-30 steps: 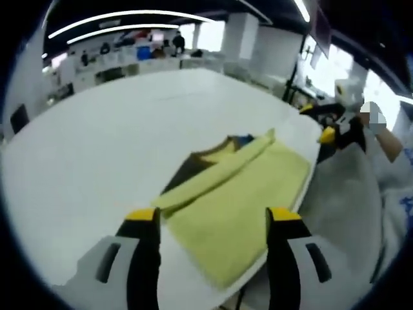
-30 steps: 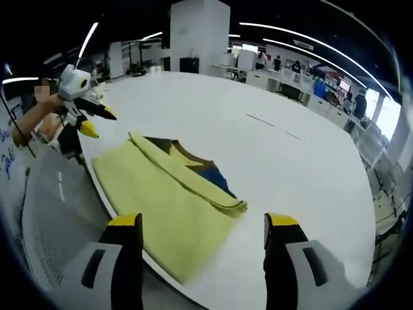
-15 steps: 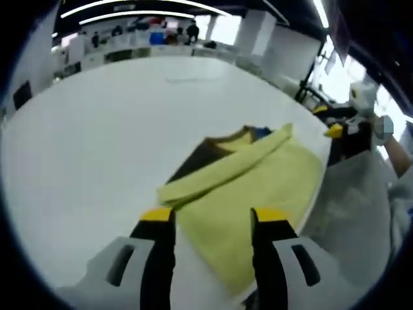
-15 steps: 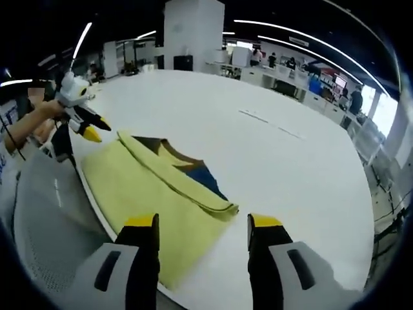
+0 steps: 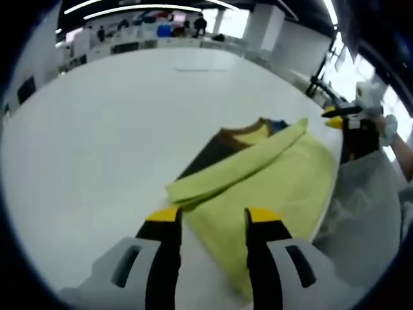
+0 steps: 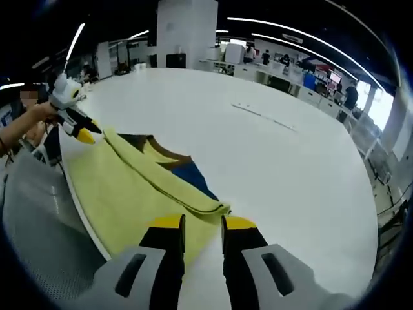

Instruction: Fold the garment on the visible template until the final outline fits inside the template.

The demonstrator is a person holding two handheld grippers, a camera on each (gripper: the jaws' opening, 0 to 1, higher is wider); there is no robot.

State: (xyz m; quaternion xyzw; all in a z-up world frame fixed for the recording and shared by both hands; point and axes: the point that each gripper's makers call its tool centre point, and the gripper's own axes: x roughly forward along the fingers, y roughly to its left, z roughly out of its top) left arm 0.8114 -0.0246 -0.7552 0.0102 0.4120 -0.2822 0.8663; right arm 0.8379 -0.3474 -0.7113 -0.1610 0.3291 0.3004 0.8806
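- Over the last second the right hand-held gripper point(image 6: 202, 223) has narrowed its jaws to a slim gap at 6 o'clock, empty.
- The left hand-held gripper point(image 5: 211, 215) has also narrowed, still spread.
- The yellow garment point(image 5: 258, 187) lies part-folded at the tabletop point(image 5: 97, 129) edge; a corner grasp looks imminent.

Shirt point(image 5: 271, 187): near edge at 5 o'clock hidden behind left gripper point(image 5: 213, 217) jaws. Dark panel point(image 6: 187, 173) under yellow fold, its extent hidden. Background people too small.
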